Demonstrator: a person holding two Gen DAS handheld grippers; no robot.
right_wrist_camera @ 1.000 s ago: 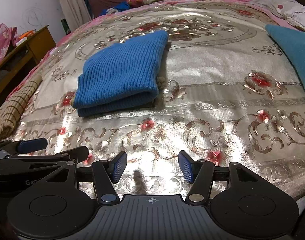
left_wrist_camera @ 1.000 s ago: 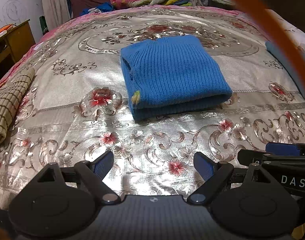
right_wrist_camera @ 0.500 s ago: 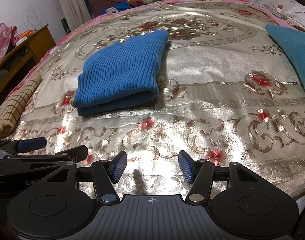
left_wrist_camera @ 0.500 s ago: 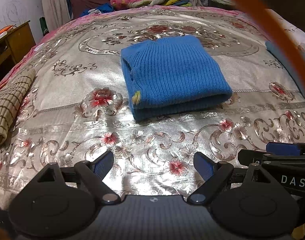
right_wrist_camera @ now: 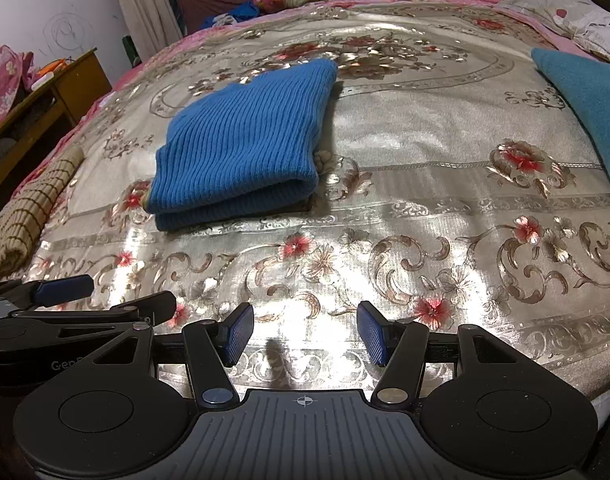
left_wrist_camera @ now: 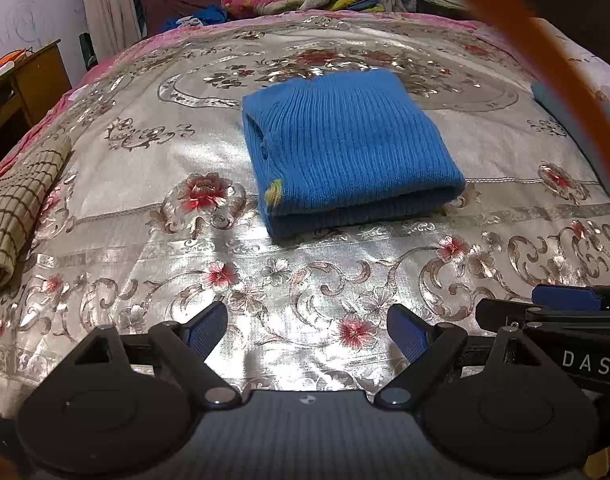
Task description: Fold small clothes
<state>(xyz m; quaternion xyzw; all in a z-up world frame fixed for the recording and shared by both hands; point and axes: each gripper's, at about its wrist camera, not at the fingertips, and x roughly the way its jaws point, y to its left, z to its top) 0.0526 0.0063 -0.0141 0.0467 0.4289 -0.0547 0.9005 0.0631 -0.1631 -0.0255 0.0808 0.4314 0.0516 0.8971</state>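
Observation:
A blue ribbed knit garment (left_wrist_camera: 345, 148) lies folded into a neat rectangle in the middle of the bed; it also shows in the right wrist view (right_wrist_camera: 241, 144). My left gripper (left_wrist_camera: 307, 332) is open and empty, low over the bedspread, well short of the garment. My right gripper (right_wrist_camera: 305, 334) is open and empty, also near the bed's front edge, to the right of the garment. Each gripper shows at the edge of the other's view: the right gripper (left_wrist_camera: 565, 298) and the left gripper (right_wrist_camera: 65, 286).
The silver floral bedspread (left_wrist_camera: 145, 184) covers the bed. A checked brown folded cloth (left_wrist_camera: 13, 208) lies at the left edge. A teal cloth (right_wrist_camera: 585, 96) lies at the right. A wooden desk (right_wrist_camera: 53, 92) stands left of the bed. An orange cable (left_wrist_camera: 545, 60) crosses the left view.

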